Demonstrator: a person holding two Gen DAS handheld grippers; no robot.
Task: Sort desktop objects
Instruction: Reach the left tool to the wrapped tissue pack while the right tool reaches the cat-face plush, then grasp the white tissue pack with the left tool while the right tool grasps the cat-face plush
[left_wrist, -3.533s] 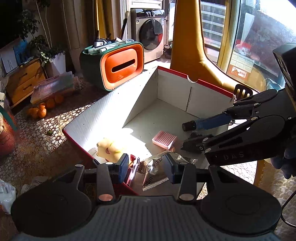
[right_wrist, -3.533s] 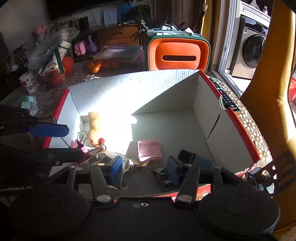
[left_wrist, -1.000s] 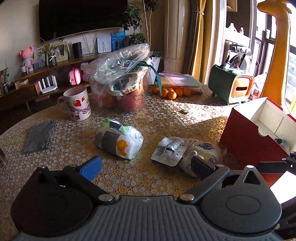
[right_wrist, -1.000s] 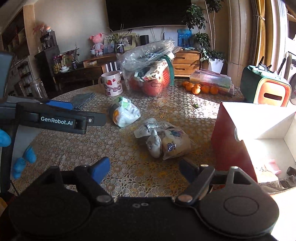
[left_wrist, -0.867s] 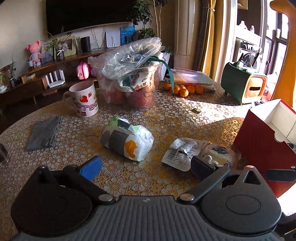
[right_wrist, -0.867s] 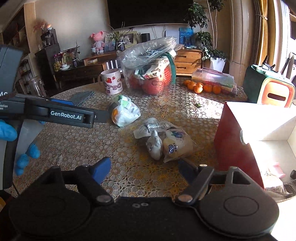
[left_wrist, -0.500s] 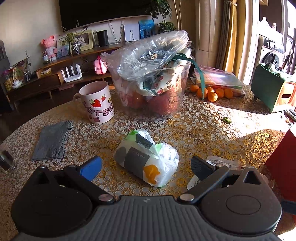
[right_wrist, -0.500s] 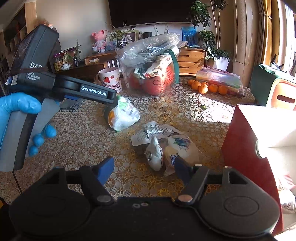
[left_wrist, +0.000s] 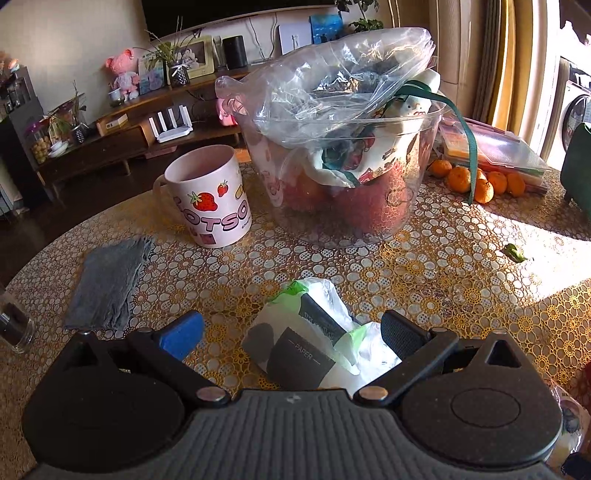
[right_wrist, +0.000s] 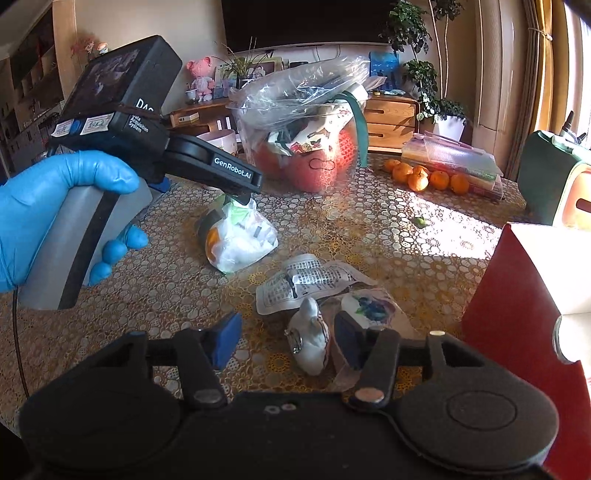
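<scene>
While the white and green plastic-wrapped paper packet (left_wrist: 317, 339) lies on the gold lace-patterned tablecloth (left_wrist: 424, 273), the left gripper (left_wrist: 291, 332) hangs just over it with its blue and black pads spread wide, one on either side of the packet and neither clearly touching it. Seen from the right wrist, that same packet (right_wrist: 240, 236) sits at the left-centre of the table under the tip of the left gripper (right_wrist: 236, 192), which a blue-gloved left hand (right_wrist: 55, 214) holds.

Nearer and to the right, the right gripper (right_wrist: 286, 338) is also parted and holds nothing; between its pads lies a small white ceramic figurine (right_wrist: 310, 341), with a clear-wrapped round item printed in blue (right_wrist: 369, 306) touching its right side and a flat printed sachet (right_wrist: 306, 284) just beyond. A red cardboard box with a white interior (right_wrist: 517, 314) stands at the right edge.

Farther off, a pink strawberry mug (left_wrist: 208, 195) stands left of a clear plastic tub stuffed with bags (left_wrist: 347, 155). A folded grey cloth (left_wrist: 107, 284) lies near left, and oranges (left_wrist: 480, 182) rest far right.
</scene>
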